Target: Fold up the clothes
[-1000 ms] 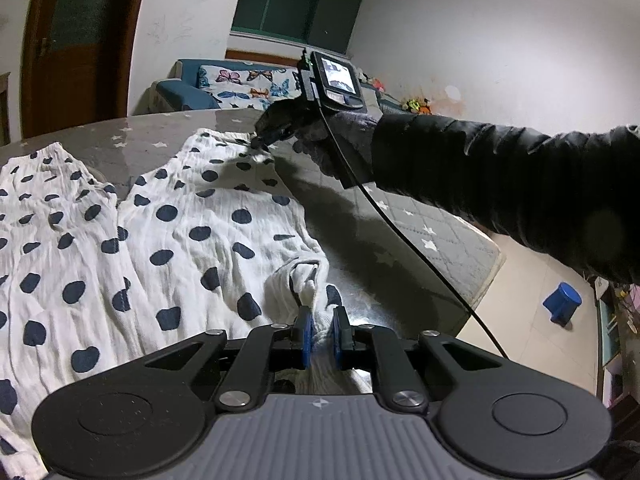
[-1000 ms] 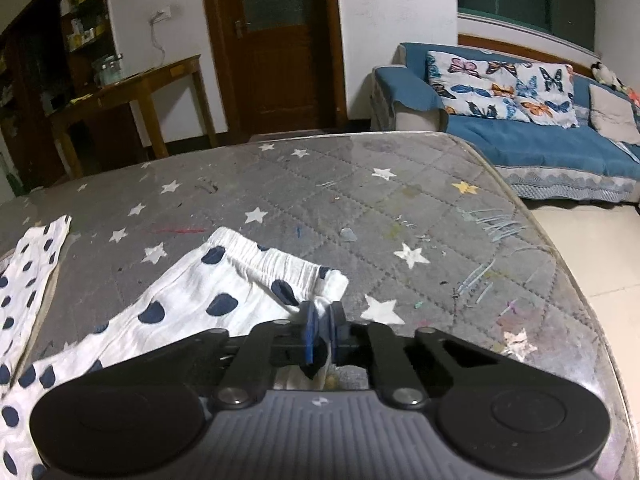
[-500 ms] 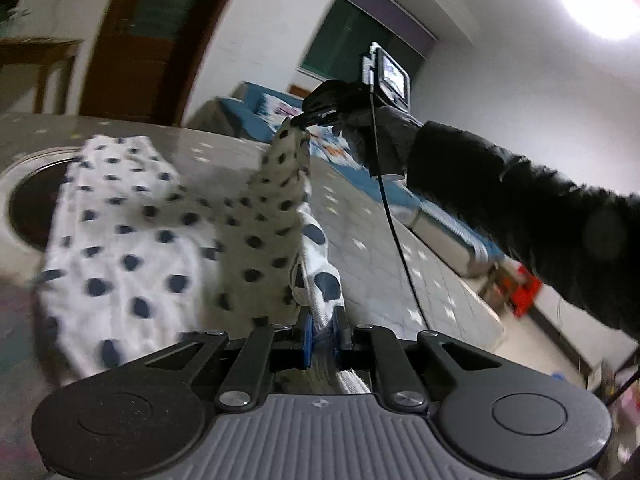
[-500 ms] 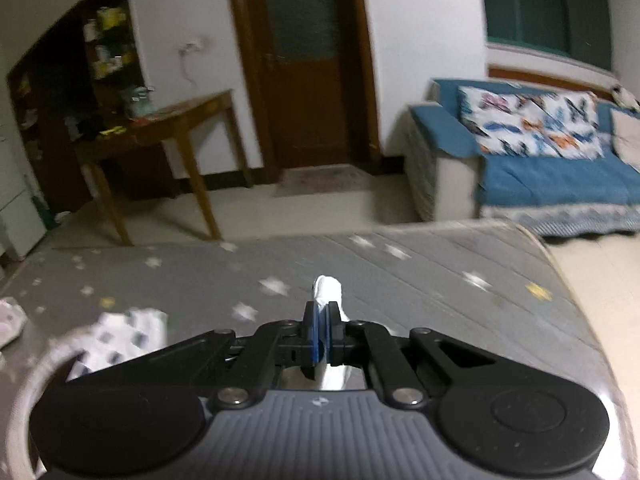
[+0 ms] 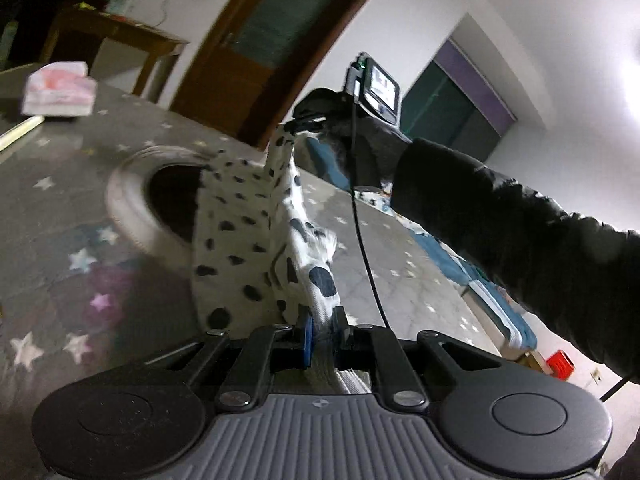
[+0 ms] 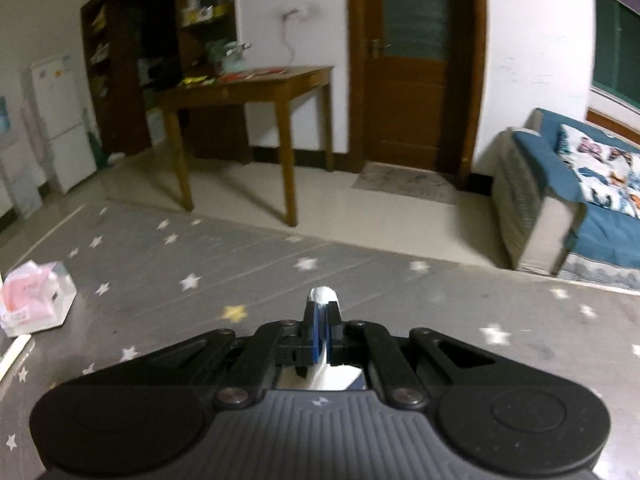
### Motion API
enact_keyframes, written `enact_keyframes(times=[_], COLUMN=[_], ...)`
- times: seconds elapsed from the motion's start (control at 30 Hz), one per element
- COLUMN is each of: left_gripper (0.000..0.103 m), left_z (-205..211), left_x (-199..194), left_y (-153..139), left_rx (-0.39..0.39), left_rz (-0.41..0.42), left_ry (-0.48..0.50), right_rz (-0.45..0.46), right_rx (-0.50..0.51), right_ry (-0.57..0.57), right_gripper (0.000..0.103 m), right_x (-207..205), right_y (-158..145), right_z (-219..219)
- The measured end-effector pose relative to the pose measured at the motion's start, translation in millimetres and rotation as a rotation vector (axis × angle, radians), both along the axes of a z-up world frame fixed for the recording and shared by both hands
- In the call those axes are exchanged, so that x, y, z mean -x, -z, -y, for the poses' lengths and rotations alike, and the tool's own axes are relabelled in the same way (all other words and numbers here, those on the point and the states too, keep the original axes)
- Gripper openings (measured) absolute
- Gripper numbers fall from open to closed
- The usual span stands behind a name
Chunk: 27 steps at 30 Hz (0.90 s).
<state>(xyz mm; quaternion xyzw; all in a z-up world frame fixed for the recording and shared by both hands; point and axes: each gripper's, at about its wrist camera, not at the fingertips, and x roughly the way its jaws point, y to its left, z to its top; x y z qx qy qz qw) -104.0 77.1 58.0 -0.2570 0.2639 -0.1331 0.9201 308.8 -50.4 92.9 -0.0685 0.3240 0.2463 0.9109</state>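
Observation:
A white garment with dark polka dots [image 5: 256, 240] hangs lifted above the grey star-patterned table [image 5: 60, 208]. My left gripper [image 5: 322, 330] is shut on its near lower edge. My right gripper [image 5: 306, 122] is seen in the left wrist view, held by a black-gloved hand, shut on the garment's far upper corner. In the right wrist view my right gripper [image 6: 322, 320] is shut on a small white fold of the cloth [image 6: 322, 294]; the rest of the garment is hidden below it.
A pink tissue pack [image 6: 34, 300] lies at the table's left, also in the left wrist view [image 5: 60, 94]. A round hole [image 5: 172, 200] is in the table. A wooden desk [image 6: 248, 92], door [image 6: 416, 60] and blue sofa [image 6: 580, 196] stand beyond.
Both grippers have lifted the garment off the table and swung it leftward; the cloth that lay flat a second ago now hangs between them. Both views have turned toward the door side.

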Motion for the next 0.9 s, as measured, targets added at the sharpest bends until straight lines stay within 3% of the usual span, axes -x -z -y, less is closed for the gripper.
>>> enact_keyframes(times=[0.13, 0.23, 0.3, 0.57, 0.8, 0.9], left_gripper=[0.010, 0.011, 0.011, 0.014, 0.018, 0.016], left_z=[-7, -10, -12, -14, -23, -27], left_x=[3, 6, 7, 7, 19, 19], left_y=[9, 15, 20, 19, 11, 2], left_rx=[0.016, 0.017, 0.019, -0.017, -0.081, -0.099], left_rz=[-0.034, -0.061, -0.077, -0.074, -0.075, -0.054], left_ry=[-0.031, -0.043, -0.047, -0.045, -0.082, -0.111], right_rz=[-0.037, -0.118, -0.121, -0.083, -0.092, -0.103], right_rx=[-0.017, -0.096, -0.092, 0.015, 0.155, 0.171], right_ry=[-0.040, -0.101, -0.128, -0.199, -0.275, -0.273], right_gripper=[0.004, 0.007, 0.010, 0.011, 0.018, 0.019], right_x=[2, -1, 2, 12, 40, 49], right_y=[20, 32, 31, 13, 39, 51], right_z=[-36, -49, -49, -4, 34, 51])
